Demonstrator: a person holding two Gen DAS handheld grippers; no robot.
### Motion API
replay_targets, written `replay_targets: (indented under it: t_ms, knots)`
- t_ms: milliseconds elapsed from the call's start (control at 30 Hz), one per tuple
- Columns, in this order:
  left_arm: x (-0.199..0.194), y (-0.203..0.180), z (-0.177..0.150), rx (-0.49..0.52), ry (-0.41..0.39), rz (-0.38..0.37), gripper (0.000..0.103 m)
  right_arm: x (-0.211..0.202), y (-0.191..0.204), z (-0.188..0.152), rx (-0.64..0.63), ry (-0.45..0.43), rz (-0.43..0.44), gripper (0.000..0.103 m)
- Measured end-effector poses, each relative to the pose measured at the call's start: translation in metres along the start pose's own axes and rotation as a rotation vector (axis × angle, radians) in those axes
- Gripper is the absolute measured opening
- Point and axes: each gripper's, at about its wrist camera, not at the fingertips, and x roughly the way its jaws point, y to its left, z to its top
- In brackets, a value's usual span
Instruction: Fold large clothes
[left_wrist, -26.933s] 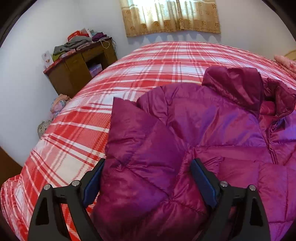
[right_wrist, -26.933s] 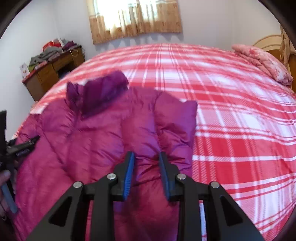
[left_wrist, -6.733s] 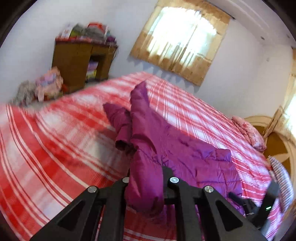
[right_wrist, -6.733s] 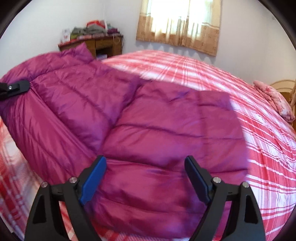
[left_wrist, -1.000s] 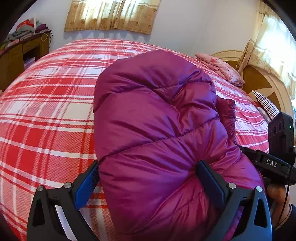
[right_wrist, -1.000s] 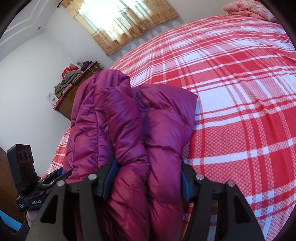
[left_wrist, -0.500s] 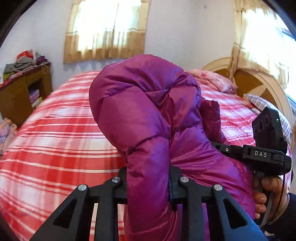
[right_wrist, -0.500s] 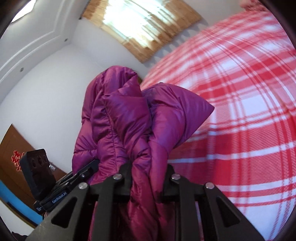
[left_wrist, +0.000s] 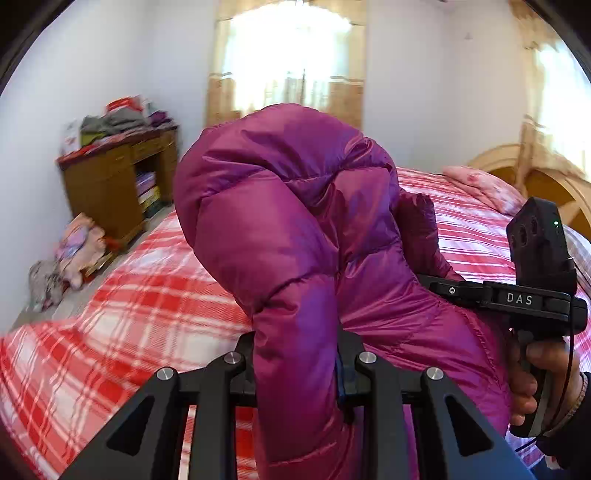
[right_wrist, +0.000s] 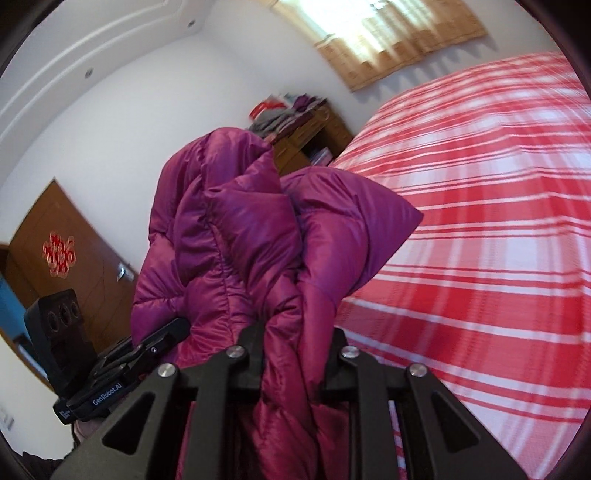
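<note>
A magenta puffer jacket (left_wrist: 295, 229), folded into a thick bundle, hangs lifted above the red plaid bed (left_wrist: 140, 302). My left gripper (left_wrist: 295, 354) is shut on a bunched fold of it, the cloth bulging up between the fingers. In the right wrist view the same jacket (right_wrist: 258, 236) is pinched by my right gripper (right_wrist: 295, 343), also shut on the padded layers. The right gripper's body (left_wrist: 517, 295) shows at the jacket's right side in the left wrist view, held by a hand (left_wrist: 535, 373). The left gripper's body (right_wrist: 110, 373) shows at lower left in the right wrist view.
A wooden desk (left_wrist: 118, 177) piled with clothes stands against the far wall, with bags on the floor (left_wrist: 70, 251) beside it. A curtained window (left_wrist: 291, 74) is behind the bed. A pink pillow (left_wrist: 484, 184) and wooden headboard (left_wrist: 546, 177) lie at right. A brown door (right_wrist: 62, 266) is at left.
A second ago both grippers stood wide around the jacket on the bed; both have shut on it and lifted it, so the bed now sits lower in both views.
</note>
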Motion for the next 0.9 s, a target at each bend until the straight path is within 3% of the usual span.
replay_targets:
  t_ms: [233,467,800,900]
  knots:
    - [0.012,0.049,-0.018,-0.104,0.047,0.078,0.027,0.063,0.027,0.005,-0.061,0.107,-0.010,0.021]
    - [0.022,0.083,-0.040,-0.165,0.084,0.097,0.027,0.107,0.020,0.010,-0.079,0.183,-0.039,0.020]
    - [0.033,0.096,-0.054,-0.183,0.120,0.096,0.027,0.132,0.002,-0.005,-0.046,0.237,-0.058,0.020]
    - [0.034,0.094,-0.055,-0.178,0.121,0.111,0.034,0.137,-0.001,-0.004,-0.040,0.245,-0.067,0.020]
